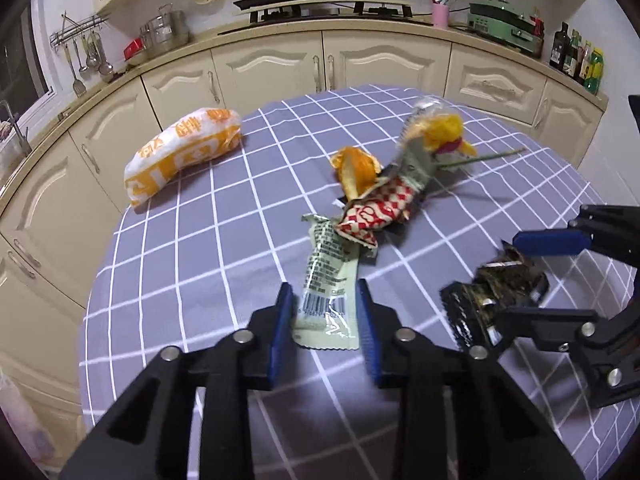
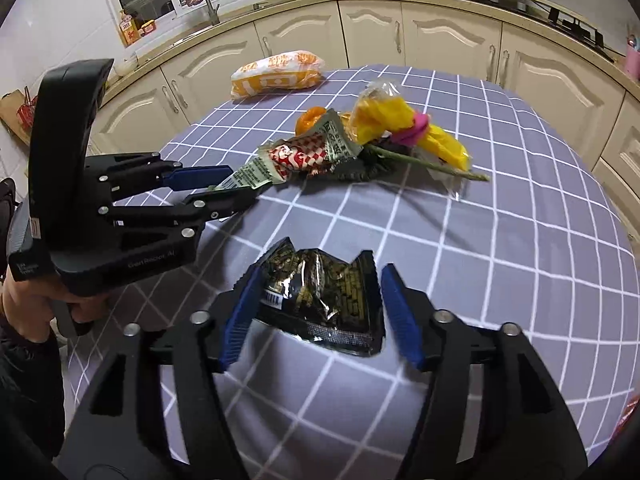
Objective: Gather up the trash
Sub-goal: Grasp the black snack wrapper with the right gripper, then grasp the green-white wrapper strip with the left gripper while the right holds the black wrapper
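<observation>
1. While both wrappers lie flat on the checked counter point(image 1: 180, 260), I log my left tongs point(image 1: 326, 320) as clamped on the near end of the pale green wrapper point(image 1: 326, 276), pads against its two long edges.
2. Right tongs point(image 2: 312, 312): jaws apart, straddling the crumpled black wrapper point(image 2: 320, 292). The left pad brushes its edge; the right pad stands just clear, so nothing is held there yet.
3. Pale green wrapper, far end: tucked against the red-and-white wrapper point(image 1: 376, 212), which leans on the orange peel point(image 1: 356, 168). I judge a straight lift would drag that pile, so I should draw the strip back toward me, low and slowly, before raising it.
4. Black wrapper: stiff and foil-like by its look, and likely to spring or skid. I should lower the right tongs until the pads reach the cloth, centre them on the wrapper's middle, then close firmly enough to crease it.
5. Remaining stock, well beyond: a yellow flower bundle point(image 2: 384, 116) with a green stem, and a white-and-orange bag point(image 1: 180, 152) near the far edge.
6. No bin shows in either view; I cannot tell where the trash goes.
</observation>
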The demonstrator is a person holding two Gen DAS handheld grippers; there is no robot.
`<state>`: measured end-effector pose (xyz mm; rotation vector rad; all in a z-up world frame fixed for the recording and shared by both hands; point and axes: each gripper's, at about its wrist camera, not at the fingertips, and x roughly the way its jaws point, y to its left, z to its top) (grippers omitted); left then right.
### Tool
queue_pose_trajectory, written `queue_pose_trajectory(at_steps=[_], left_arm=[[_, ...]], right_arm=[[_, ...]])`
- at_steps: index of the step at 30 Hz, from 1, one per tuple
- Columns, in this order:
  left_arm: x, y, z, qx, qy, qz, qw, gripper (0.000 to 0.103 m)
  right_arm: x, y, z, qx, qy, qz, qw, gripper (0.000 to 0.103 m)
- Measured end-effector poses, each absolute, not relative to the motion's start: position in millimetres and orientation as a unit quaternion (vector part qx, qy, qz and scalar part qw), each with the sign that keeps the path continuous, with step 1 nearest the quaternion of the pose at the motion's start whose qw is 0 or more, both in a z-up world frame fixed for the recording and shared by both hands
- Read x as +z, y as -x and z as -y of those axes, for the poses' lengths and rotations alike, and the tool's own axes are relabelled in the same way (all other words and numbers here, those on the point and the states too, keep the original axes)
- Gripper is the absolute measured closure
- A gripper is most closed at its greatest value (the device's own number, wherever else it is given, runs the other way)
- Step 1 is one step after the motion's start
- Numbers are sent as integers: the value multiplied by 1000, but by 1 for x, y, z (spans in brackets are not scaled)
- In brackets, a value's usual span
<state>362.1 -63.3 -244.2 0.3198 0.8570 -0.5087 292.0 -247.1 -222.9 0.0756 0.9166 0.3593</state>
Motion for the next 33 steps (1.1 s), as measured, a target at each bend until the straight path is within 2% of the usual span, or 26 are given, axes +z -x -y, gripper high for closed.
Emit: queue_pose_trajectory(at_steps=[4, 11, 12, 15, 16, 19, 22, 25, 33], left_arm=[[-240, -341, 55, -240, -143, -406, 870, 86], [-238, -314, 38, -238, -122, -408, 873, 87], [-238, -312, 36, -237, -120, -409, 873, 86], [-239, -313, 37, -232, -127, -411, 872, 72], [-240, -314, 39, -229, -132, -410, 873, 63], [-242, -322, 41, -241, -116, -419, 868, 61], [-242, -323, 44, -236, -114, -419, 869, 86], [-241, -318, 44, -233, -105, -419, 871, 94], [-232, -266, 41, -227, -61, -400, 886, 97]], right_arm=[[-219, -286, 251, 183, -17, -437, 881, 27], [-227, -305, 226, 233, 117, -436, 861, 23], [-230, -310, 223, 246, 126, -440, 854, 23], [-232, -314, 220, 273, 132, -434, 848, 24], [-231, -312, 218, 280, 135, -432, 847, 29], [-229, -306, 213, 281, 133, -428, 848, 47], [-229, -297, 209, 267, 128, -420, 858, 58], [-228, -284, 212, 244, 106, -422, 867, 70], [-215, -235, 246, 201, -1, -415, 887, 74]])
